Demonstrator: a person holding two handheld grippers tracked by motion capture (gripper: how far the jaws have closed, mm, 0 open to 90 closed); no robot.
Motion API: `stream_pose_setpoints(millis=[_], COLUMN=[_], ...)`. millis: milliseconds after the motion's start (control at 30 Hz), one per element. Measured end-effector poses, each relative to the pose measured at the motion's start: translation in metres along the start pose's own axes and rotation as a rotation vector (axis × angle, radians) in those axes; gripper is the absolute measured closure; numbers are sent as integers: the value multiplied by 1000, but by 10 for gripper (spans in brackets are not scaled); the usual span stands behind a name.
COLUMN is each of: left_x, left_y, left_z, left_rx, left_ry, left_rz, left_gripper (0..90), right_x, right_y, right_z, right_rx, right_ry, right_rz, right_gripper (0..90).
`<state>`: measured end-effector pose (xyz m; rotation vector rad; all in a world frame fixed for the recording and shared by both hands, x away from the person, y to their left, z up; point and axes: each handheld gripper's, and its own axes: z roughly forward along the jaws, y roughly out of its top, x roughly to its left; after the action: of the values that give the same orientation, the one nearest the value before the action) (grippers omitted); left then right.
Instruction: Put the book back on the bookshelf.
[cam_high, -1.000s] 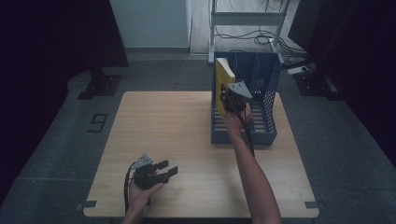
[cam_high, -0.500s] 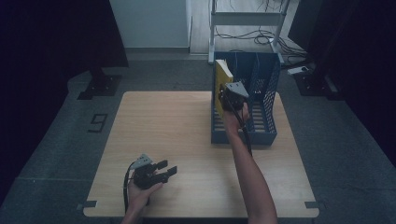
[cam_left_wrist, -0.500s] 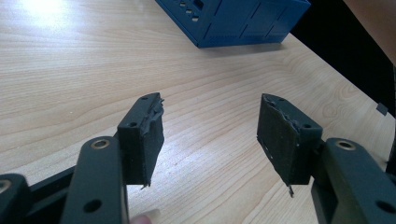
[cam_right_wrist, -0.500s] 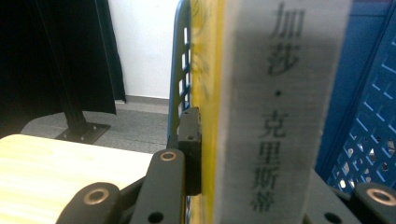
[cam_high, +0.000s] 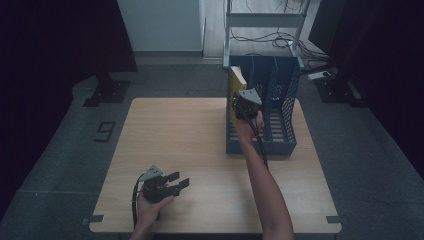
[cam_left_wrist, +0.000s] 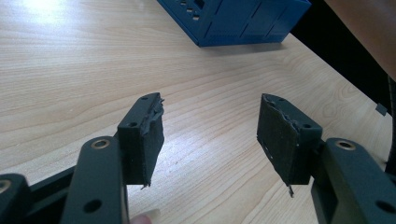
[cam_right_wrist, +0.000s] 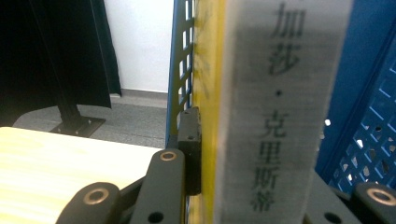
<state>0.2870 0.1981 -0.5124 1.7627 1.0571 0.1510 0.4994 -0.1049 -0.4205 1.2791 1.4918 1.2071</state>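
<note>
Lower yellow book (cam_high: 235, 92), pinched upright by right hand-held gripper (cam_high: 244, 106), straight into blue rack (cam_high: 280, 145) at worktop's far right; left hand-held gripper (cam_high: 175, 184) spread, idle

Yellow book (cam_high: 235, 92) upright; blue rack's (cam_high: 280, 145) left slot

Matt wooden table (cam_high: 200, 130), perforated plastic rack (cam_high: 280, 145), paper book (cam_right_wrist: 280, 112)

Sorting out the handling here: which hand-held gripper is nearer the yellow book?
Right. The right hand-held gripper is clamped on the yellow book in the blue rack; the left hand-held gripper sits open near the table's front edge.
</note>
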Motion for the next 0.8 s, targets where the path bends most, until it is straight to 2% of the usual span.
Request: stream_pose_setpoints(millis=[500,567,800], left_x=[2,2,2], left_y=[0,0,-1], left_z=[0,-2,-2], left_rx=[2,-12,-19], left_ry=[6,19,21], left_rz=[-3,-2,-2], left_gripper=[410,413,415], right_x=[-1,0,2], right_y=[-9,-12,-17], right_z=[13,16,20], right_rx=[11,11,19], right_ry=[-15,-19,-27], right_rz=[2,4,2], right_gripper=[745,745,745])
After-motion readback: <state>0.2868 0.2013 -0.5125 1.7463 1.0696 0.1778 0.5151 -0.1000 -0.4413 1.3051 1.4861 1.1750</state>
